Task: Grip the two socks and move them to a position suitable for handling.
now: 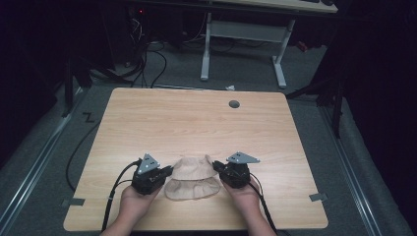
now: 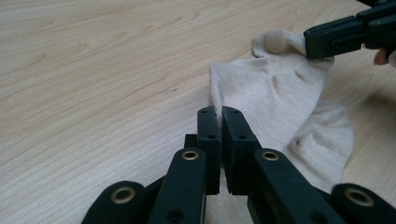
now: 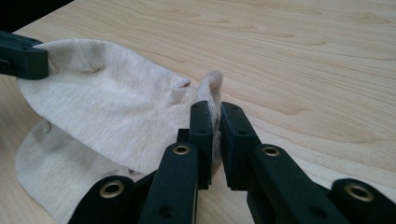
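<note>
A beige sock (image 1: 193, 179) lies near the front edge of the wooden table (image 1: 196, 123), held between both grippers. My left gripper (image 1: 170, 171) is shut on the sock's left edge; in the left gripper view the sock (image 2: 280, 102) spreads away from the closed jaws of this gripper (image 2: 219, 112). My right gripper (image 1: 215, 166) is shut on the sock's right edge, where the fabric (image 3: 116, 116) bunches up between the jaws of this gripper (image 3: 215, 109). The top layer is lifted a little; a lower layer rests on the table.
A dark round grommet (image 1: 234, 104) sits near the table's far edge. Beyond the table stand a white desk frame (image 1: 243, 44) and cables on the grey floor. Tape marks (image 1: 318, 197) stick at the table's front corners.
</note>
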A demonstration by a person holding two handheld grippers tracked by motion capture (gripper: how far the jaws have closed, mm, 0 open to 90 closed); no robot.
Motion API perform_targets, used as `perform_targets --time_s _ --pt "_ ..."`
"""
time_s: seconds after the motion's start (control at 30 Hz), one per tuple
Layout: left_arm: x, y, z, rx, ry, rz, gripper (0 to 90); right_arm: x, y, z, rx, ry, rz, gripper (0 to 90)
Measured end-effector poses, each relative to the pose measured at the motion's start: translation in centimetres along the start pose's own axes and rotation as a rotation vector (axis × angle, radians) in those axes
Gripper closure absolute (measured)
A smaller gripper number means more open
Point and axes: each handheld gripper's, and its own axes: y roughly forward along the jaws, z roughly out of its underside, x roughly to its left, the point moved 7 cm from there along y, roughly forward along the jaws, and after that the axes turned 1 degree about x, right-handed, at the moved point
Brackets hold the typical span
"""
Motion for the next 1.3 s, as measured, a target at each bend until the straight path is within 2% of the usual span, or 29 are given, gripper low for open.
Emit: perform_targets --time_s 0.07,0.2,0.23,0.3,0.43,0.6,0.83,1.03,1.17,1.3 --pt "-0.2 -0.7 -0.1 0.016 0.033 -0.002 86.5 0.2 -0.4 -0.1 -0.009 0.015 -0.024 84.0" --pt "-0.7 -1.5 0.7 0.030 0.073 0.015 86.5 1.1 -1.9 0.0 -0.012 -0.028 -0.037 84.0" --pt "-0.8 -1.5 1.0 0.026 0.066 0.021 86.5 1.2 -2.1 0.4 -0.004 -0.045 -0.038 84.0" --pt "-1.3 -1.5 1.7 0.032 0.055 0.038 86.5 1.6 -2.5 1.2 0.012 -0.042 -0.042 84.0" --pt "-1.7 -1.6 2.4 0.059 0.086 0.026 86.5 2.2 -2.7 2.6 0.022 -0.025 -0.051 84.0" --pt "-1.7 -1.3 3.3 0.095 0.095 0.025 86.5 2.6 -2.7 2.6 0.016 -0.027 -0.056 84.0" --pt "-1.6 -1.5 4.0 0.109 0.099 0.019 86.4 3.1 -1.8 3.1 0.057 -0.042 -0.078 83.9" --pt "-1.5 -1.3 4.2 0.119 0.096 0.026 86.3 3.2 -2.0 3.2 0.056 -0.054 -0.068 83.9" --pt "-1.8 -1.0 4.6 0.146 0.108 0.032 86.2 2.9 -2.0 3.3 0.061 -0.042 -0.064 83.8" --pt "-1.9 -0.6 4.9 0.169 0.119 0.033 85.5 2.8 -1.7 3.8 0.092 -0.042 -0.053 83.7"
